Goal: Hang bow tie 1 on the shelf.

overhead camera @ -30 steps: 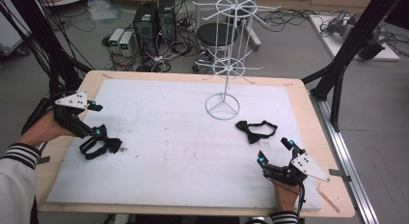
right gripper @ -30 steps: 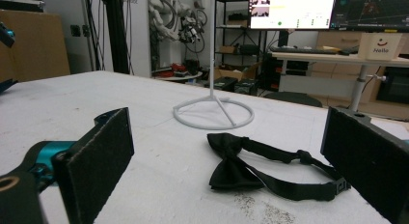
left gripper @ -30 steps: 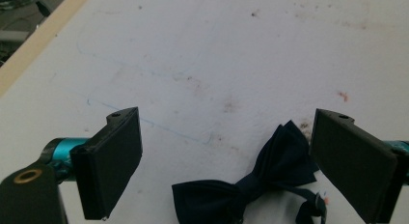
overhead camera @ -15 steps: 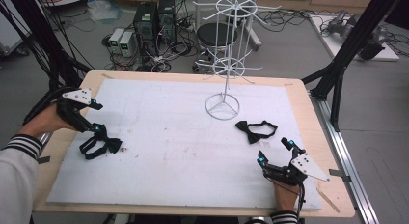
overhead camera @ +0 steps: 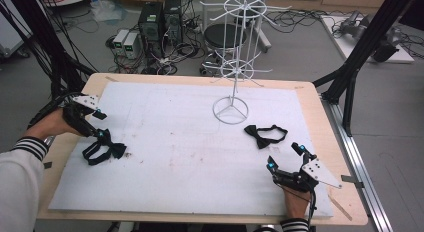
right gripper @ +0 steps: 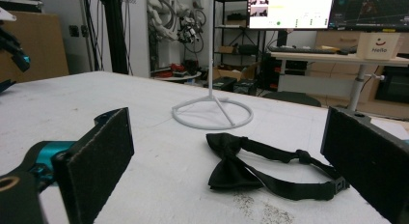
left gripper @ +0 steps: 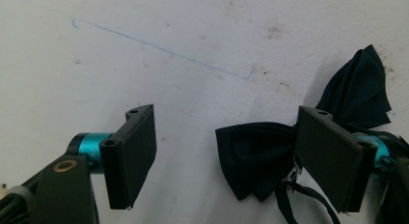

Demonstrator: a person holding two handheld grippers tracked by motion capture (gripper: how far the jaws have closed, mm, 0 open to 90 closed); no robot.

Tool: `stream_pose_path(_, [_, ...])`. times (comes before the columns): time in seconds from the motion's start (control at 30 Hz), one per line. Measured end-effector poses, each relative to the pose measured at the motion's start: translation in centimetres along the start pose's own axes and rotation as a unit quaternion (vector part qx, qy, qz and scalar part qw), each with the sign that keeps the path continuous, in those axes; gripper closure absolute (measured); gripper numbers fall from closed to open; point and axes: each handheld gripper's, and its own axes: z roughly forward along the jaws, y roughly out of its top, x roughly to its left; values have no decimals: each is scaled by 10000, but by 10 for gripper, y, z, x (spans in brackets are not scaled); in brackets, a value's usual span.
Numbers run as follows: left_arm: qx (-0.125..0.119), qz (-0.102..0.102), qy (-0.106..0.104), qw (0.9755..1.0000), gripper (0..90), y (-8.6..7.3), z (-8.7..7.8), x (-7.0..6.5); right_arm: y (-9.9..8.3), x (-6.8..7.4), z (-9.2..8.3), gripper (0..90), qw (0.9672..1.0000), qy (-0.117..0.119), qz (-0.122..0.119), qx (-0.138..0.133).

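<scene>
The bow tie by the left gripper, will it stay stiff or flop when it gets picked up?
Probably floppy. The bow tie looks like soft folded cloth, so its wings would likely sag. Its thin strap lies in a loose loop, so it would probably dangle. It looks light and will not roll. The left gripper, with its fingers apart around the cloth, has just been closing.

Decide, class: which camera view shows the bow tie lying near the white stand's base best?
The right gripper view: the bow tie lies close ahead, knot, wings and strap sharp, before the stand's ring base. The high view shows it small, right of the base. The left gripper view looks at a different bow tie.
</scene>
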Motion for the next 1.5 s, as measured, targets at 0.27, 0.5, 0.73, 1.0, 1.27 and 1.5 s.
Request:
stream_pose_path(0.27, [139, -50, -46, 9999, 305, -1, 8, 2, 0, 0, 0, 38, 10000, 1, 8, -1])
stream_pose_path(0.5, [260, -26, -48, 9996, 393, -3, 11, 5, 0, 0, 0, 38, 10000, 5, 3, 4])
stream_pose_path(0.73, [335, -162, -242, 9990, 397, -3, 14, 5, 0, 0, 0, 38, 10000, 4, 10, 4])
stream_pose_path(1.0, [452, -283, -426, 9977, 520, -3, 18, 4, 0, 0, 0, 38, 10000, 3, 10, -2])
stream_pose_path(1.27, [504, -619, -479, 9957, 544, -2, 25, 5, 0, 0, 0, 38, 10000, 5, 16, -4])
stream_pose_path(1.5, [499, -650, -466, 9955, 522, -3, 22, 7, 0, 0, 0, 38, 10000, 2, 16, 1])
